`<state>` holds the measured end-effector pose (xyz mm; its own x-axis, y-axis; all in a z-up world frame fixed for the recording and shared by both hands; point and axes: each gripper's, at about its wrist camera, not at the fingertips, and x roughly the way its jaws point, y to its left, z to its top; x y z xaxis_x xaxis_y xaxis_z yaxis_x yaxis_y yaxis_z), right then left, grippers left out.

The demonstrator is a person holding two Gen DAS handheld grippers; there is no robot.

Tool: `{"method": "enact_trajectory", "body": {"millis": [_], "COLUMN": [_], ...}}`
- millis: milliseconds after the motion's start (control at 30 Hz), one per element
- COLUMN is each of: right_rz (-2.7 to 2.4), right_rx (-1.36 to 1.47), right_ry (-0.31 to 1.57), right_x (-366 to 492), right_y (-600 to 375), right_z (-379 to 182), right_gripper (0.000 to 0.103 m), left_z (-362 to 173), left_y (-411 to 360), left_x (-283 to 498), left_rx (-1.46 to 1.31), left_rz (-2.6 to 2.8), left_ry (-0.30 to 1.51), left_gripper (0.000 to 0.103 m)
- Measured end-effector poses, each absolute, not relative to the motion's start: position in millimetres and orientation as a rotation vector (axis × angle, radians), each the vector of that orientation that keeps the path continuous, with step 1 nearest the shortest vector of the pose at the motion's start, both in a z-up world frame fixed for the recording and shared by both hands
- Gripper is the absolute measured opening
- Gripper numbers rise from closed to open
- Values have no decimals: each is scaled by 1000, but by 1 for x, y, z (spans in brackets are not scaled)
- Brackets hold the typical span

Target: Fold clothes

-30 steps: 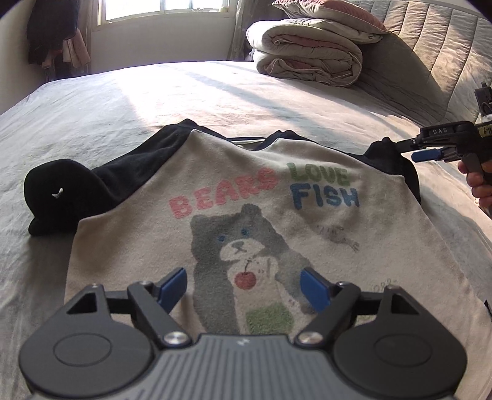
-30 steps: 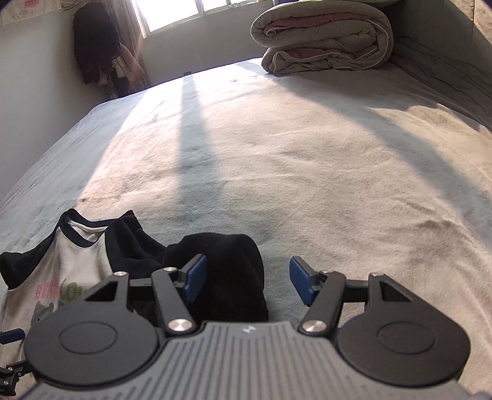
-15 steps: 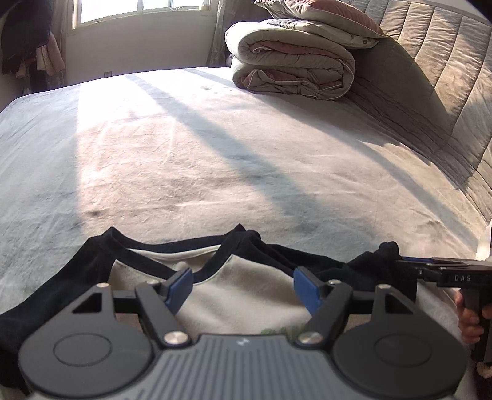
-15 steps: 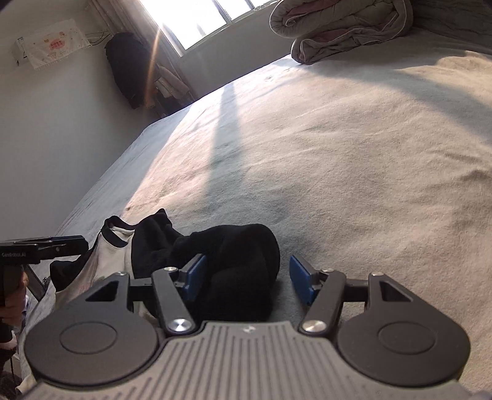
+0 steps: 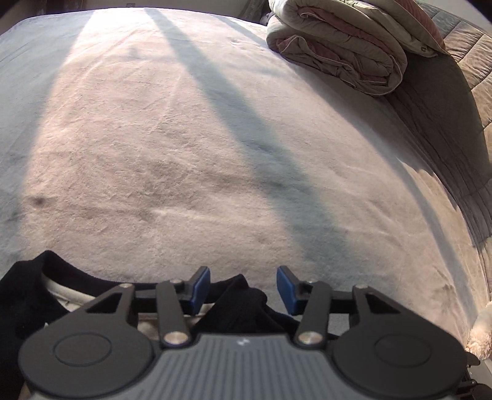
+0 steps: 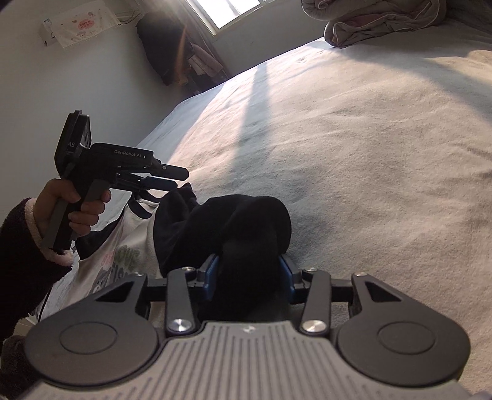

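Left wrist view: my left hand-held gripper (image 5: 243, 289) points down at the near edge of the bed (image 5: 215, 154). Its jaws have just been closing, but the blue pads (image 5: 200, 289) stand apart with a gap on each side of the black fold of the shirt (image 5: 243, 307) lying between them, so not gripping. The shirt's dark collar and pale body show at lower left. A folded quilt (image 5: 338, 52) sits at the far right by the padded headboard (image 5: 461, 101). No writing readable here.

Right wrist view: my right hand-held gripper (image 6: 249, 274) has also just been closing, and its pads now press both sides of the black sleeve (image 6: 246, 227), gripping it. The sleeve bunches up ahead of the jaws on the bed (image 6: 369, 138). The shirt (image 6: 123, 255) lies to the left, pale front with a coloured print, letters partly seen but too folded to read. My left hand (image 6: 70, 209) holds the other hand-held gripper (image 6: 181, 178) over the collar; its side reads "GenRobot.AI". From here I cannot tell how its jaws stand. A paper sheet (image 6: 80, 27) on the wall has red marks, unreadable. Dark clothes (image 6: 166, 46) hang by the window (image 6: 233, 12).
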<state>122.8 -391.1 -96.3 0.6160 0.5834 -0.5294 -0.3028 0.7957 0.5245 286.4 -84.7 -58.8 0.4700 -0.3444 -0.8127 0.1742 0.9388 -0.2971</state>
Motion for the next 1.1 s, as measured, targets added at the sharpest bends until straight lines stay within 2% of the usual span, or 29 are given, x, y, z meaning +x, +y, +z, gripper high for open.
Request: {"method": "enact_trajectory", "body": {"millis": [133,167,200,233,300,367,700,867,1100], "right_rz": [525,526,524,520,502,473,208,128,69], "right_rx": [403,397,387,376,362,363,150,112,76], "right_ry": [747,747,746,742,720,681,276,296,433], "right_x": [124,124,124,124,122,120,81,89,109], "right_y": [-388,-387,-385,-384,-383,-386,-376,-381,-381], "right_z": [-98,-98,-98,-98,-95,-91,-53,-61,-83], "right_gripper": [41,37,31,29,19,17,15,15,15], "left_z": [-66,-67,-67,-66,-61,-54,-49,-66,-93], "left_y": [-91,-92,-93,-92,-90,-86,-76,-80,-92], "left_x": [293,293,293,292,287,282,265,269,262], "left_rx": [-165,-148,-138,-141,-155,-174,-274,-279,-230], "left_rz": [-316,-310,-303,-297,-286,-284,-256,-242,-200], "left_ry": [1069,1067,1059,1045,986,903,655,655,572], "left_gripper": [16,5,3,3,2,2,2,2,2]}}
